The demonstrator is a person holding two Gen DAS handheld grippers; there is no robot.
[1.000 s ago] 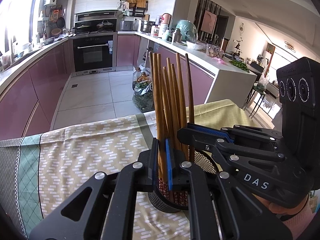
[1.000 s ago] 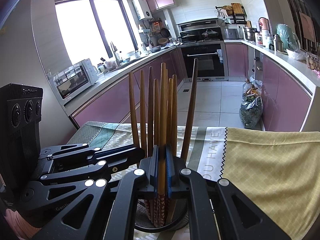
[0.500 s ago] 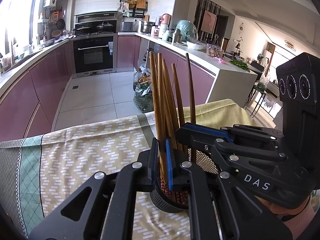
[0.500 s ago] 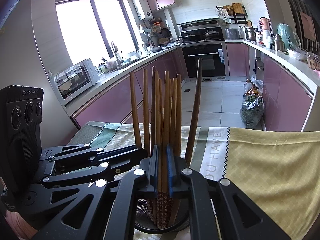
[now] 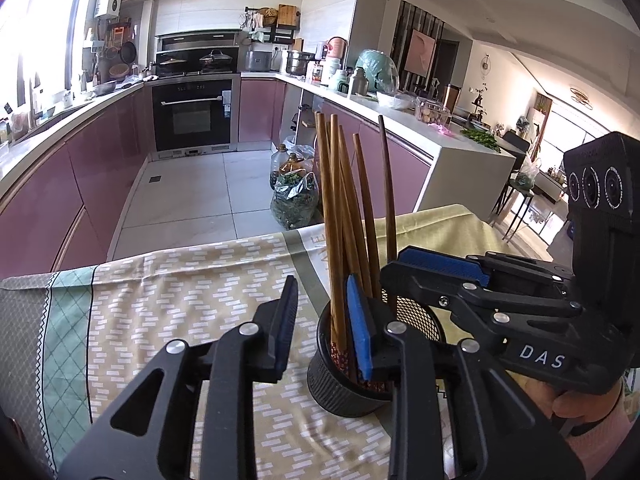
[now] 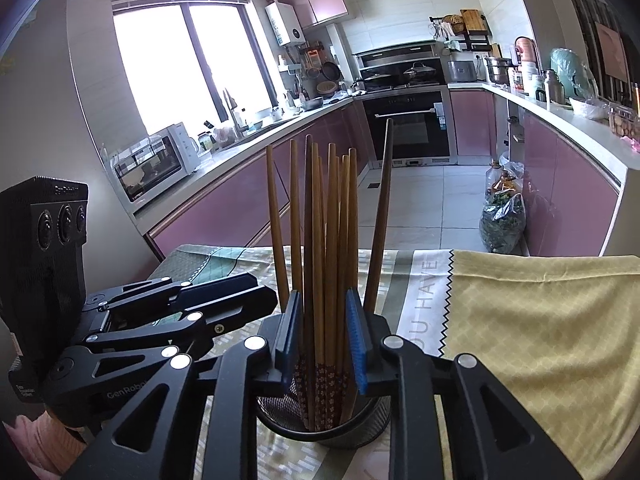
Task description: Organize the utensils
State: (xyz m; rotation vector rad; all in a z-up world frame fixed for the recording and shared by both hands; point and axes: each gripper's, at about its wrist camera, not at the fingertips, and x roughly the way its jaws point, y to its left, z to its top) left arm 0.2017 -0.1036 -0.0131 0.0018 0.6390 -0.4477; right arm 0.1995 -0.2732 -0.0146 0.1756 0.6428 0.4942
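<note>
Dropping chopsticks (image 6: 326, 280) into mesh holder (image 5: 344, 380): right gripper (image 6: 326, 344) jaws parted around bundle, left gripper (image 5: 326, 328) open, holder between. Back out straight up, easy.

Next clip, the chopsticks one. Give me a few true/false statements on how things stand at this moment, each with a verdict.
1. The chopsticks stand upright in a black mesh holder. True.
2. The left tongs are clamped shut on a chopstick. False: their jaws are spread apart, gripping nothing.
3. The right tongs have their jaws open on either side of the bundle. True.
4. The holder lies tipped over on the floor. False: it stands upright on the patterned tablecloth.
5. One darker stick leans apart from the bundle. True.
6. A spoon lies on the yellow cloth. False: nothing lies on its visible part.
</note>
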